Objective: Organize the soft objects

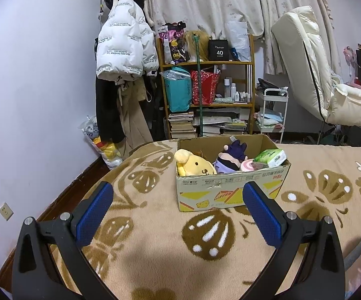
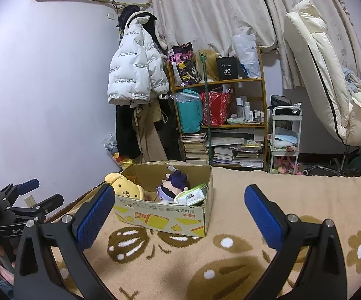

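Writing: we read "40 COLORS" on a black box (image 1: 218, 50) on the shelf (image 1: 206, 63); white jacket (image 1: 121, 47) carries repeated print "The only leading fashion art", upside down; left tool (image 2: 34, 195) body shows "GenRo…", rest cut off.
Left tool (image 1: 178, 208): blue pads (image 1: 94, 215) wide apart, holding nothing, above the blanket (image 1: 155, 250).
Right tool (image 2: 180, 211): also wide apart, empty, touching nothing.
Box (image 1: 230, 187): cardboard, open, on the blanket; print too small for us to read.
Inside: yellow dog plush (image 1: 195, 165) at left, purple doll (image 1: 230, 158) mid, tissue pack (image 1: 270, 158) at right.
Room: bed w/ tan floral blanket, lilac wall, curtains (image 1: 205, 0), cream chair (image 1: 312, 67).
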